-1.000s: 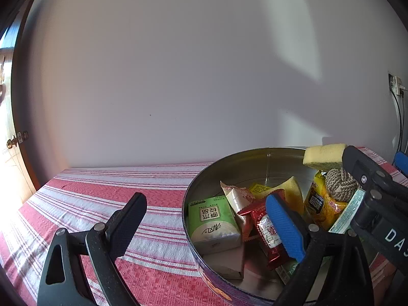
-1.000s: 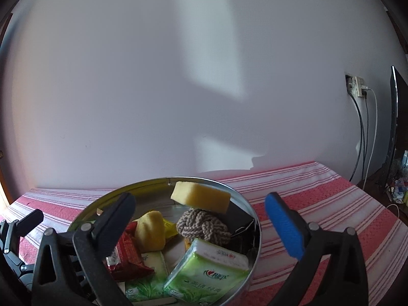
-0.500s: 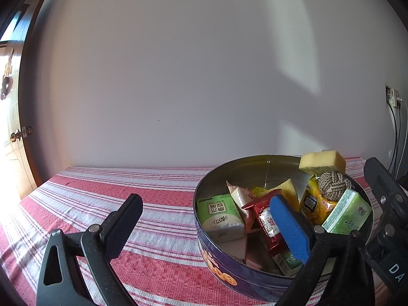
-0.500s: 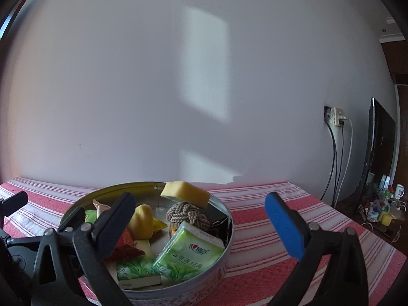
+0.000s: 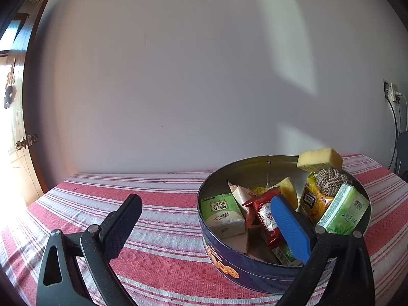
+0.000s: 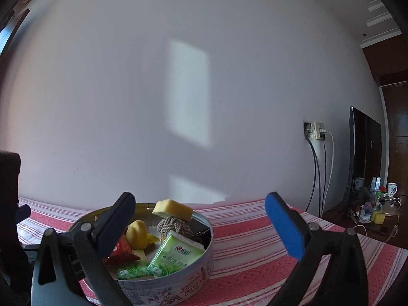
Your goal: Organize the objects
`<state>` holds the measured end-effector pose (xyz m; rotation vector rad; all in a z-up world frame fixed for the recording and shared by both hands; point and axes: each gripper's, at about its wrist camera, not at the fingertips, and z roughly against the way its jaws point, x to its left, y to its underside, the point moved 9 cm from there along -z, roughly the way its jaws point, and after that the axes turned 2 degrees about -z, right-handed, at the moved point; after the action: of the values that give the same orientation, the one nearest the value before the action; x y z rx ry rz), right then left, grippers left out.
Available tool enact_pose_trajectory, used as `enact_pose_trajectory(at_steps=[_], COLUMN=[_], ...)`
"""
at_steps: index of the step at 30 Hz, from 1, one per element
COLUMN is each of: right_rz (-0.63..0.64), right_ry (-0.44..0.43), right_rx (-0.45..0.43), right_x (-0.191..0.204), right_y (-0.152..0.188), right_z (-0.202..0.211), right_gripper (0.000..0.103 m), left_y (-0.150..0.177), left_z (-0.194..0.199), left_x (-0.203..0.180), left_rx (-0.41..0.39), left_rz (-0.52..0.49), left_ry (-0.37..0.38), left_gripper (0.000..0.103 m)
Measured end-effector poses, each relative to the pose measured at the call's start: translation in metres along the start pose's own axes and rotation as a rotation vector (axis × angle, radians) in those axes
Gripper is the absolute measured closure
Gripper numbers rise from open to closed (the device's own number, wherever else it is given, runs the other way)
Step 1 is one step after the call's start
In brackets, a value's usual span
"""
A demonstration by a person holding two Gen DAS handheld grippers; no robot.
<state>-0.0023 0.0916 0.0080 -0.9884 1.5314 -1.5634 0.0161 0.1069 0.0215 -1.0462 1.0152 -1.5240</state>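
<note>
A round blue cookie tin (image 5: 255, 275) stands on the red-and-white striped tablecloth (image 5: 158, 199). It holds several things: a yellow sponge (image 5: 320, 159), a rope knot ball (image 5: 331, 181), green tissue packs (image 5: 344, 213), a red snack packet (image 5: 267, 216). The tin also shows in the right wrist view (image 6: 178, 283), with the sponge (image 6: 173, 209) on top. My left gripper (image 5: 204, 224) is open and empty, held back from the tin's near left rim. My right gripper (image 6: 201, 227) is open and empty, held back from the tin's right side.
A white wall stands right behind the table. A wall socket with hanging cables (image 6: 316, 132) and a dark screen (image 6: 364, 148) are at the right. A cluttered low surface (image 6: 374, 209) lies beyond the table's right edge. A door (image 5: 15, 127) is at the left.
Both grippers have pulled back and up from the tin, which now looks smaller and farther. The right gripper no longer shows in the left wrist view.
</note>
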Motion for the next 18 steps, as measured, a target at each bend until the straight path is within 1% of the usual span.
enact_pose_trajectory(at_steps=[5, 13, 18], right_rz=[-0.002, -0.021, -0.032], right_ry=[-0.009, -0.009, -0.009], right_rx=[-0.005, -0.001, -0.01], right_x=[-0.0005, -0.0028, -0.0044], right_y=[-0.0001, 0.0004, -0.0006], right_z=[0.0011, 0.0013, 0.0026], right_gripper=[0.0, 0.0, 0.0], left_y=[-0.0002, 0.0004, 0.0003], left_z=[0.0, 0.0, 0.0011], left_x=[-0.001, -0.0006, -0.0018], left_rx=[-0.004, 0.002, 0.002], left_rz=[0.002, 0.002, 0.001], left_ry=[0.006, -0.006, 0.005], left_gripper=[0.001, 0.001, 0.001])
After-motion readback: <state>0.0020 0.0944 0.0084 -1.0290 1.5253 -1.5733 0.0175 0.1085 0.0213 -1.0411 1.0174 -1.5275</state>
